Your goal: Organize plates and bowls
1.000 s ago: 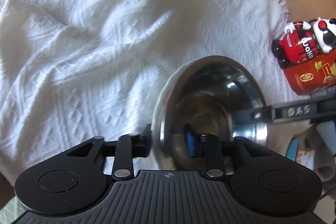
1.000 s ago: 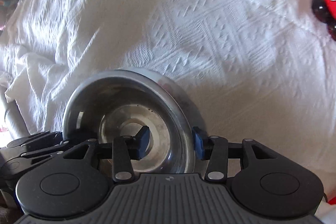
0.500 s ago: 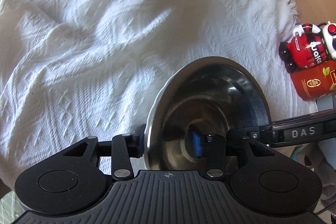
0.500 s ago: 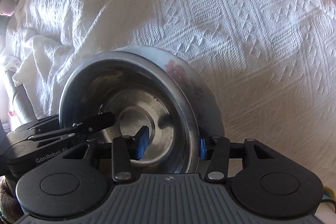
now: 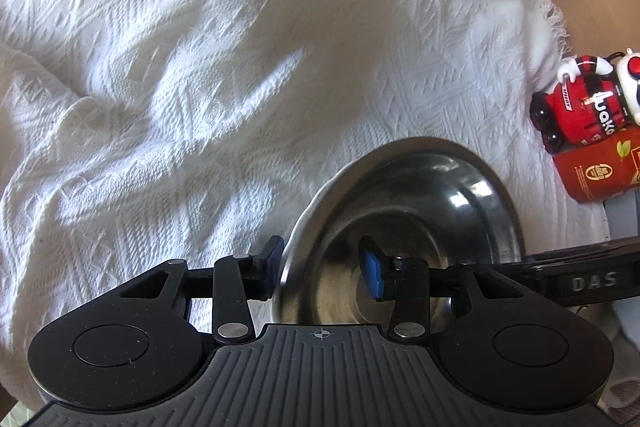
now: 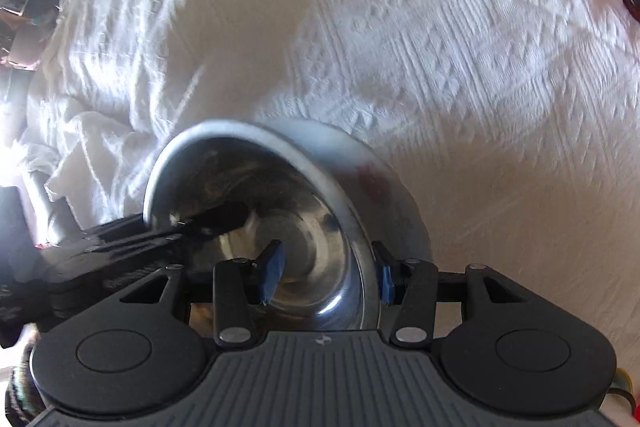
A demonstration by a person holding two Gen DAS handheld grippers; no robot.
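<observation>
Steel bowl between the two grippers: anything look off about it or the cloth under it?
The steel bowl sits nested in a white flowered bowl; the pair looks tilted. The white tablecloth is rumpled into folds. No spill or damage shows.

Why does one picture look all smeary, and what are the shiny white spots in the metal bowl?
Right wrist view: the white cloth and the metal bowl are streaked by motion blur, and sunlight washes out the top-left corner. Left wrist view: sharp; the spots in the bowl are glare from the light; soft shadows cross the cloth folds; the fisheye lens bends the edges.
</observation>
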